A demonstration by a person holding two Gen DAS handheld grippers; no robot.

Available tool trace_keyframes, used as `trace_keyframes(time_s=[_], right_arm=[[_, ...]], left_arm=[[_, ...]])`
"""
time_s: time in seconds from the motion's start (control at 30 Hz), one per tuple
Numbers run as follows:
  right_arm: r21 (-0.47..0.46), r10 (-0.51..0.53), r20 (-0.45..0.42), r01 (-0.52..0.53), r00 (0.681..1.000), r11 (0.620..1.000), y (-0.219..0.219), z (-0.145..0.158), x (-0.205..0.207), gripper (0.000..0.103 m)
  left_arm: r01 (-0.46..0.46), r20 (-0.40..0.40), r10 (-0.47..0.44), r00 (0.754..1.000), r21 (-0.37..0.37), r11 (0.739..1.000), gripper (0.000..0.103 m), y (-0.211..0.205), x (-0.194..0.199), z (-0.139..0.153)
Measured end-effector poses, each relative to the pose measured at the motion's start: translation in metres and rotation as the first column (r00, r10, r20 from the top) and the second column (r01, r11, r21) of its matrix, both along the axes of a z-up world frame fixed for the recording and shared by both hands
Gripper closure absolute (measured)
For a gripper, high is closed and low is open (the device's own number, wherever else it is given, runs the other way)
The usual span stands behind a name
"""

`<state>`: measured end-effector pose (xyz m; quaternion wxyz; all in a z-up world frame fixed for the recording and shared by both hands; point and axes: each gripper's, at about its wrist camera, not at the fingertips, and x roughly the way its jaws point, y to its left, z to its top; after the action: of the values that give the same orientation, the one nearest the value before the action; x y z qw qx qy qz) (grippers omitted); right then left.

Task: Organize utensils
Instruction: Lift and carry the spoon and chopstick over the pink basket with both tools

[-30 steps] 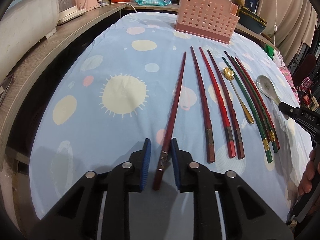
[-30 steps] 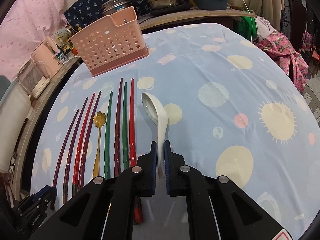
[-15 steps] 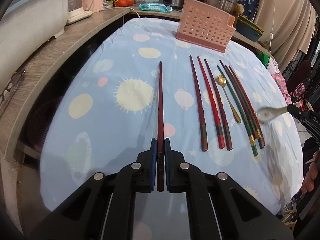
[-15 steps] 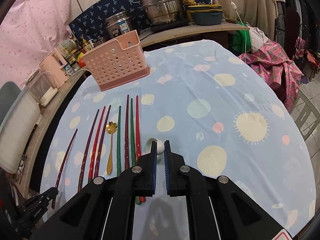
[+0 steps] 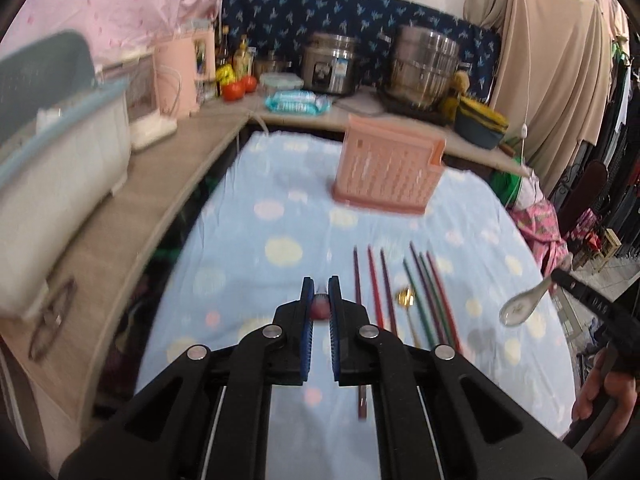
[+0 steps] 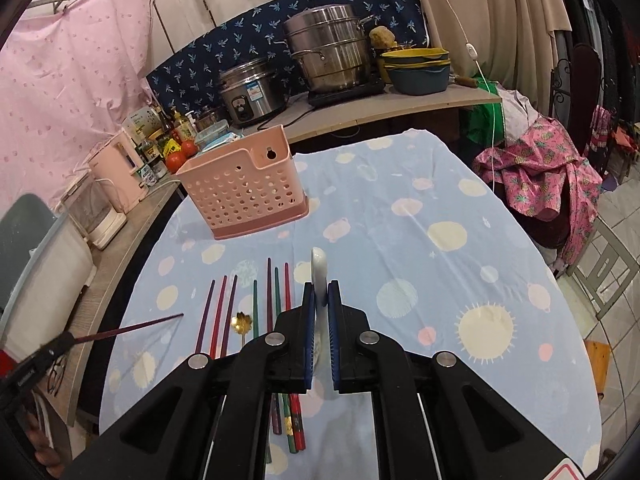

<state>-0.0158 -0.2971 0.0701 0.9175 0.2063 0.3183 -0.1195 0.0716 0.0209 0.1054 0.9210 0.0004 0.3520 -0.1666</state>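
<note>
Now both tongs are loaded: left tongs (image 5: 319, 307) pinch a dark red chopstick (image 6: 132, 327), right tongs (image 6: 319, 311) a white ceramic spoon (image 6: 319, 270); the pink perforated basket (image 6: 244, 190) looks empty, seven chopsticks (image 6: 276, 292) wait.

Blurred left view, hidden handles and cropped edges

In the left wrist view motion blur smears the pink utensil basket (image 5: 388, 172), so its holes run together, and the tabletop (image 5: 248, 240) prints lose their outlines. The dark red chopstick (image 5: 321, 307) shows only as a foreshortened end between the left gripper (image 5: 320, 304) fingers; its length is hidden there. The white spoon (image 6: 319, 280) handle vanishes between the right gripper (image 6: 320, 316) fingers, its bowl seen edge-on. Lower ends of the laid-out chopsticks (image 6: 276, 292) and the gold spoon (image 6: 242, 323) handle are covered by the gripper body. The label on the rice cooker (image 6: 248, 92) is too small to read.
</note>
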Motion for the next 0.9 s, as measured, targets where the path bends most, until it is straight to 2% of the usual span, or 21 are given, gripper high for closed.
trace_keyframes(time_s=[0.17,0.33,0.5,0.67,0.8,0.9], right_arm=[[-0.002,0.012,0.030,-0.012,0.999,1.000,-0.010,0.017,0.033,0.096],[-0.011,0.034,0.053,-0.033,0.998,0.999,-0.017,0.034,0.078,0.096],[-0.010,0.052,0.083,-0.051,0.995,0.999,-0.025,0.052,0.130,0.096],[0.008,0.065,0.115,-0.066,0.991,0.998,-0.034,0.069,0.176,0.097],[0.039,0.055,0.129,-0.061,0.990,0.997,-0.044,0.075,0.210,0.096],[0.029,0.050,0.120,-0.054,0.991,0.998,-0.046,0.073,0.234,0.096]], left_arm=[[-0.004,0.107,0.006,0.994,-0.018,1.000,0.096,-0.018,0.037,0.043],[-0.009,0.175,0.015,0.984,-0.034,0.999,0.096,-0.040,0.083,0.078],[0.000,0.236,0.025,0.971,-0.103,0.995,0.096,-0.058,0.125,0.118],[-0.001,0.319,0.052,0.946,-0.157,0.988,0.096,-0.078,0.162,0.156],[0.007,0.354,0.060,0.933,-0.185,0.983,0.096,-0.091,0.188,0.167],[0.008,0.343,0.058,0.937,-0.189,0.982,0.096,-0.101,0.206,0.160]])
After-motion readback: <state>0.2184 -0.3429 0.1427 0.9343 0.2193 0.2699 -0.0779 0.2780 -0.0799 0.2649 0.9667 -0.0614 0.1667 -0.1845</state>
